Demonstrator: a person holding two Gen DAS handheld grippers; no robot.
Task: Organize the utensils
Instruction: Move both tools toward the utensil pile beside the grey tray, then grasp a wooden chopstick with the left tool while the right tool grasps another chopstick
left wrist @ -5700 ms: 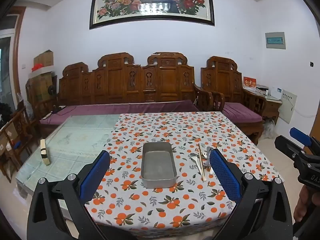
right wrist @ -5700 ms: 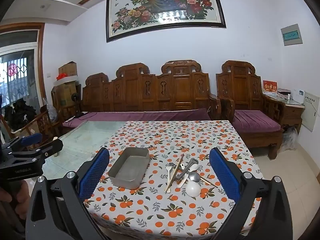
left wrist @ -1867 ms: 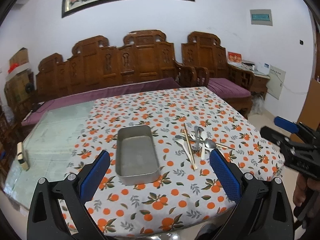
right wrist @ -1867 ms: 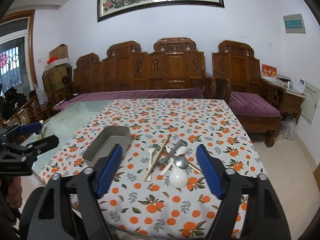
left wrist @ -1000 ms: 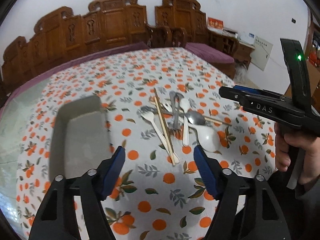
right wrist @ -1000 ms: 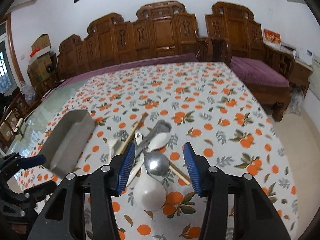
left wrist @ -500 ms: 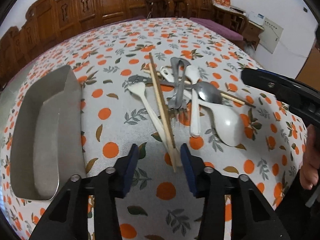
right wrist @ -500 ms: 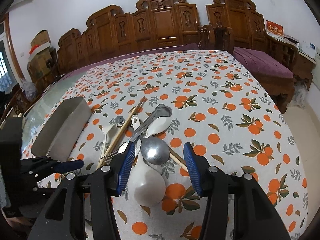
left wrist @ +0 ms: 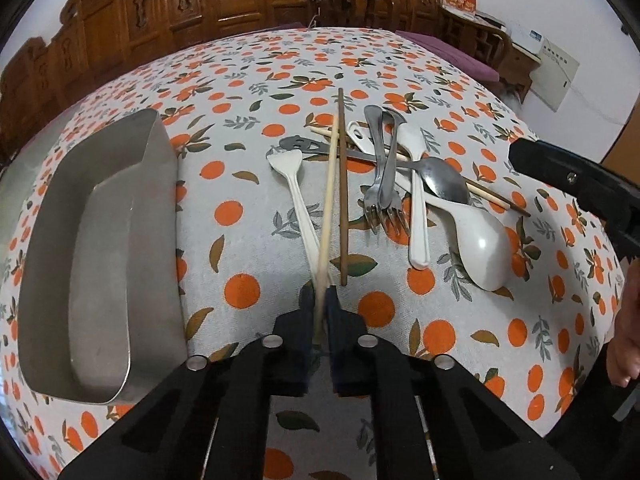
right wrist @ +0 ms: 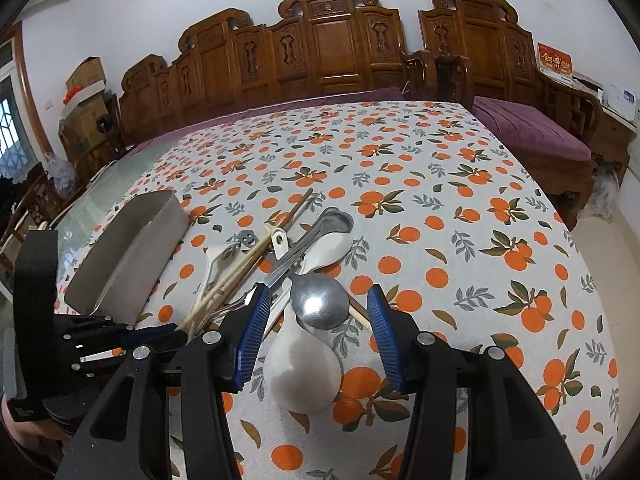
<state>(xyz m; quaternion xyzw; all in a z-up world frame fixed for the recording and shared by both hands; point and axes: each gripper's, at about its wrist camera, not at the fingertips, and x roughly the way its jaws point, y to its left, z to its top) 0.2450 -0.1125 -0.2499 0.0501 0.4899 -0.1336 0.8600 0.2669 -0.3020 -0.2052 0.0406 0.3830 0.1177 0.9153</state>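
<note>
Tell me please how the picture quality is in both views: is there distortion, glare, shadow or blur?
Left wrist view: strong fisheye bending, the tablecloth bulges like a dome; a soft shadow lies ahead of the left gripper; utensils sharp. Right wrist view: the same curving with dark corners; a bright glare spot on the metal spoon; no blur.

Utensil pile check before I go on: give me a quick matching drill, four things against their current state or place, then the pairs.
Things:
1. left gripper
2. right gripper
3. metal tray
4. metal spoon

States:
A. empty, beside the pile
B. bowl rests on the white ladle
C. shut on the pale chopstick
D. jaws apart, nothing gripped

Pairs: 1-C, 2-D, 3-A, 4-B
</note>
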